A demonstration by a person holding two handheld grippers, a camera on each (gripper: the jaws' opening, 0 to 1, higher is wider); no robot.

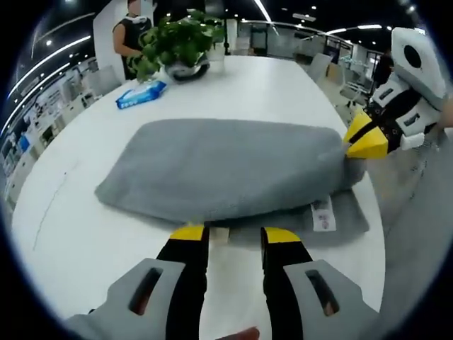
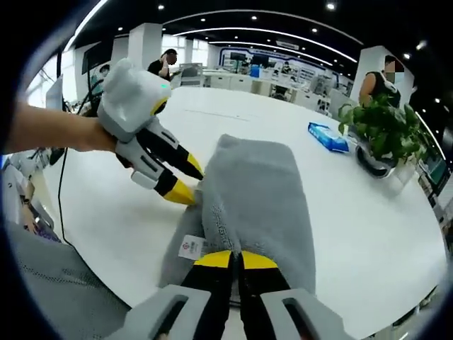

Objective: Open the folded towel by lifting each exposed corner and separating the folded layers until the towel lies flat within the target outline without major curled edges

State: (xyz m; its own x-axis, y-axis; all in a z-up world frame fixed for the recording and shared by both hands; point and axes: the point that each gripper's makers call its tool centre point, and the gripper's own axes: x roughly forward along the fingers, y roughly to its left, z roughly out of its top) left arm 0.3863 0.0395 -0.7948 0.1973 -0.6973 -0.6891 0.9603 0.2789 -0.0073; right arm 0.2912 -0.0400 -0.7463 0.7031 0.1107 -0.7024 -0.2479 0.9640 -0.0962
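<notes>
A grey folded towel (image 1: 219, 170) lies on the white table (image 1: 78, 241), its upper layer puffed up over a lower layer that carries a white label (image 1: 323, 214). My left gripper (image 1: 234, 234) is open, its yellow tips at the towel's near edge. My right gripper (image 1: 367, 142) comes in from the right, pinching the towel's corner. In the right gripper view, my right gripper (image 2: 236, 260) is shut on the towel (image 2: 258, 191) edge beside the label (image 2: 188, 248). The left gripper (image 2: 185, 180), held by a hand, touches the towel's left side.
A potted plant (image 1: 180, 42) and a blue wipes packet (image 1: 140, 94) stand at the table's far side; both appear as plant (image 2: 382, 131) and packet (image 2: 328, 137). A person (image 1: 131, 32) stands behind the table. Bare tabletop surrounds the towel.
</notes>
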